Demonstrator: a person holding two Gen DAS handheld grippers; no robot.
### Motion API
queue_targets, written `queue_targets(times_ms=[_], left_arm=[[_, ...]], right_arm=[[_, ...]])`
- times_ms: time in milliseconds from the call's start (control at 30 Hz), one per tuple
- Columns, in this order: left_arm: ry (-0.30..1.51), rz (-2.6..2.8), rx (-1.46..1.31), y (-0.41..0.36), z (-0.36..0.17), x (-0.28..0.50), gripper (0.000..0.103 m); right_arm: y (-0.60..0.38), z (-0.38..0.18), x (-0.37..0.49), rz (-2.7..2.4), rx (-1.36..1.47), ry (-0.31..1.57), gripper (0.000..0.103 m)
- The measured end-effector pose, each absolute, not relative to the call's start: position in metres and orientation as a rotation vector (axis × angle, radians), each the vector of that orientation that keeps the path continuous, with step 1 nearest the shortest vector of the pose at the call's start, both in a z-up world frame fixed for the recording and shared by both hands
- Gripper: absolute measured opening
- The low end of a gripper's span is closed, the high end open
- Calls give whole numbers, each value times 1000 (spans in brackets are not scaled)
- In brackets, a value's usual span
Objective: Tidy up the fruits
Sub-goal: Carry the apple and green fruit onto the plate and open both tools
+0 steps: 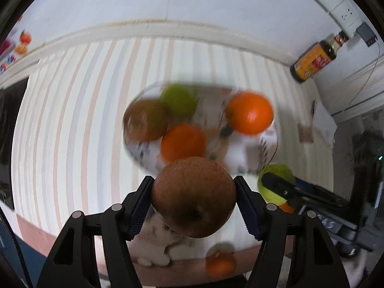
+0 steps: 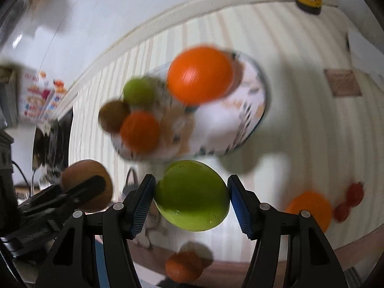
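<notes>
Fruit fills both of my hands: my left gripper (image 1: pixel 194 198) is clamped on a brown apple (image 1: pixel 194 196), and my right gripper (image 2: pixel 190 198) is clamped on a green apple (image 2: pixel 191 195), both held above the striped surface (image 1: pixel 72 120). Beyond them sits a patterned plate (image 2: pixel 240 124) carrying two oranges (image 2: pixel 200 74), a green fruit (image 2: pixel 138 92) and another brown fruit (image 2: pixel 112 116). A small orange (image 2: pixel 183 266) lies near the surface's front edge.
</notes>
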State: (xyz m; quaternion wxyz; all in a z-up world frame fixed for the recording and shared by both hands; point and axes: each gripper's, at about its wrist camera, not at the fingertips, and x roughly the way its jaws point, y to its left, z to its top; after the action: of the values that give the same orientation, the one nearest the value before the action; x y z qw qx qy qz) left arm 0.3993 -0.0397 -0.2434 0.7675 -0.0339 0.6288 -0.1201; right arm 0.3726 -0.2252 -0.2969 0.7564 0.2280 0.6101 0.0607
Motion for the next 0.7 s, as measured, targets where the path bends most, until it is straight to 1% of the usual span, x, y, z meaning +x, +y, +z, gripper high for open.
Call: queue_targets(times_ms=[100,300,600,633,667,700], left_arm=[[1377,-258,-55,-51,-247,434,65],[1451,-244,-50,-65,-267,475,65],[1543,-238,22,-81,-297,498,65],[1547,-248,16,-82,-297,498,65],[1553,-258,9,-83,-298,498,66],[1551,-263,7,-83,-298,498,72]], right_arm=[[-238,-298,393,104,523,1318,65],[-251,-315,421,76,532,1328,65],[-247,-331,430,87,553,1376,65],[-247,-332,430,91,558,1378,69],[-249,-333,429,98,563,1375,76],[-249,-332,429,99,562,1373,78]])
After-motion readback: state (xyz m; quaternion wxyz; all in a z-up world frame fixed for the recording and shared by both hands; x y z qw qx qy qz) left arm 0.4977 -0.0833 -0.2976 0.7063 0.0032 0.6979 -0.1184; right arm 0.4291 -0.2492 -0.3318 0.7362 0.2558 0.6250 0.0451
